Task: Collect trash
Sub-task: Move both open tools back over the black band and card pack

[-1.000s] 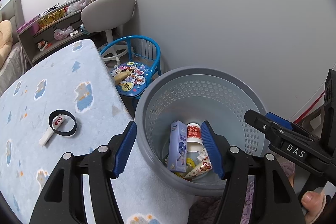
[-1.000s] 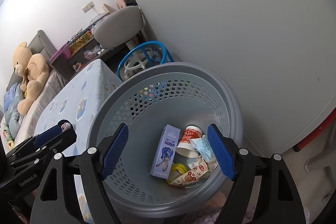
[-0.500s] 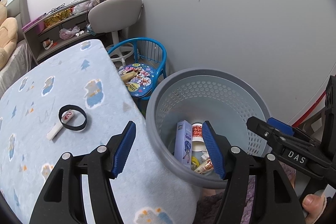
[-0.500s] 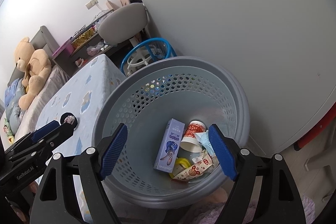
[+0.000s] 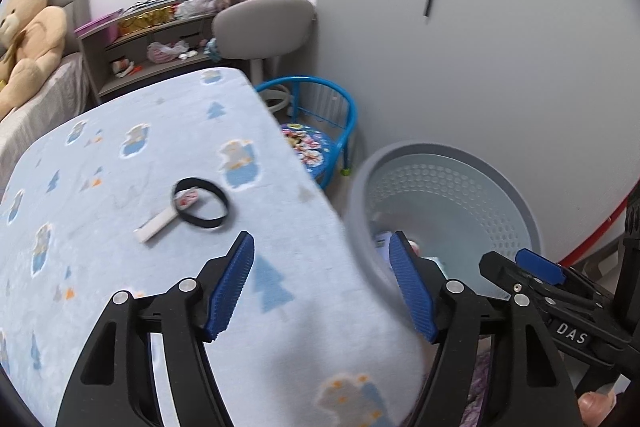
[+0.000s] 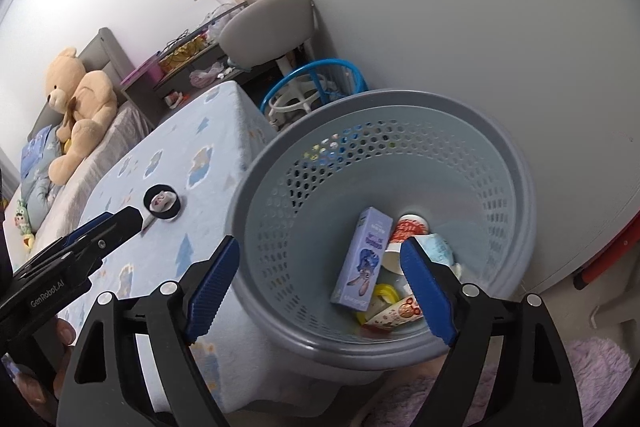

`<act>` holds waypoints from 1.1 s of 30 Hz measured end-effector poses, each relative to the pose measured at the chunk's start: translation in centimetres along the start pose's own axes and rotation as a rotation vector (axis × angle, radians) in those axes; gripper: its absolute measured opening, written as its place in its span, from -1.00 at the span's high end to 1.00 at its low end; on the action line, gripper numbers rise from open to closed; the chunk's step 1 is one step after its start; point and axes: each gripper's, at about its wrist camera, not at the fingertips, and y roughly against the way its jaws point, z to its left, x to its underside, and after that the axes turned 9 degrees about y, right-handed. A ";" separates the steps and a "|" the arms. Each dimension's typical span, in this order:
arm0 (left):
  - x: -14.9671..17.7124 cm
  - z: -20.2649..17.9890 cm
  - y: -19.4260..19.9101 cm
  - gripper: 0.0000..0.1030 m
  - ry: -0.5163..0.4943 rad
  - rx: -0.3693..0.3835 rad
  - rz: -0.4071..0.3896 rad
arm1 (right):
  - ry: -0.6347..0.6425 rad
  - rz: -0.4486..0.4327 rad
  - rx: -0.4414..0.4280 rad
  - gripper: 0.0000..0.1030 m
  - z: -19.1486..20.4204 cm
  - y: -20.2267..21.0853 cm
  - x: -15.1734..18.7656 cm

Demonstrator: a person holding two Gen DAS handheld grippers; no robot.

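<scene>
Swinging away from the basket, the left tongs [image 5: 322, 287] now hang over the pale blue fleece-covered tabletop [image 5: 120, 195], where 1 second ago they pointed down into the basket. Their 2 blue ribbed pads [image 5: 230, 287] stand wide apart and hold nothing; the cloth lies below the gap, and I cannot tell whether anything touches it. The right tongs [image 6: 320, 291] have drifted a little, so more tabletop shows on their left than before; they too gape wide and empty above the near rim of the grey perforated plastic basket [image 6: 496, 155].

Inside the basket, seen from the right wrist, lies the gathered trash: a lilac cardboard carton with a cartoon rabbit [image 6: 364, 261] leaning on its end, a red-and-white paper cup [image 6: 408, 229] on its side behind it, a printed wrapper with mouse heads [image 6: 396, 313] nearest the rim, and something yellow [image 6: 386, 293] between them, too hidden to name.

Further out on the tabletop, ahead and left of the left tongs, rests a black ring band [image 5: 200, 203] with a white strip wrapper [image 5: 154, 227] poking out from under its near-left edge.

Beyond the tabletop's far corner stands a small blue metal child's chair [image 5: 320, 131], then a grey swivel chair [image 5: 264, 27] and cluttered grey shelves [image 5: 152, 39]. A tan teddy bear [image 5: 28, 39] sits on the bed at far left.
</scene>
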 end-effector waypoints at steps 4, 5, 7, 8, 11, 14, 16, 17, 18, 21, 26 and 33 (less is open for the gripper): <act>0.2 2.7 0.7 -0.31 0.038 -0.035 -0.011 | 0.029 0.007 -0.022 -0.58 1.9 -0.6 0.0; 0.2 3.4 0.9 -0.31 0.048 -0.045 -0.016 | 0.036 0.009 -0.028 -0.59 2.4 -0.7 0.0; 0.3 5.0 1.4 -0.32 0.070 -0.068 -0.025 | 0.050 0.014 -0.042 -0.59 3.4 -1.1 0.0; 0.4 5.6 1.6 -0.32 0.080 -0.077 -0.029 | 0.057 0.017 -0.048 -0.59 3.9 -1.2 -0.1; 0.7 7.8 2.2 -0.32 0.115 -0.108 -0.040 | 0.089 0.022 -0.064 -0.59 5.6 -1.8 -0.3; 1.0 10.0 2.6 -0.32 0.150 -0.132 -0.047 | 0.117 0.028 -0.080 -0.60 7.2 -2.4 -0.5; 1.2 11.3 2.9 -0.32 0.173 -0.146 -0.049 | 0.136 0.029 -0.089 -0.60 8.3 -2.9 -0.8; 1.2 11.9 2.9 -0.32 0.184 -0.153 -0.049 | 0.145 0.030 -0.094 -0.60 8.8 -3.1 -0.9; 1.3 12.7 3.1 -0.32 0.197 -0.160 -0.050 | 0.155 0.030 -0.099 -0.61 9.4 -3.3 -1.1; 1.5 14.2 3.5 -0.32 0.225 -0.173 -0.053 | 0.185 0.031 -0.116 -0.62 11.1 -3.9 -1.5; 1.7 16.9 3.9 -0.32 0.265 -0.197 -0.061 | 0.227 0.041 -0.135 -0.63 13.2 -5.1 -2.0; 1.9 19.3 3.6 -0.32 0.305 -0.227 -0.054 | 0.265 0.077 -0.164 -0.64 15.3 -7.3 -3.0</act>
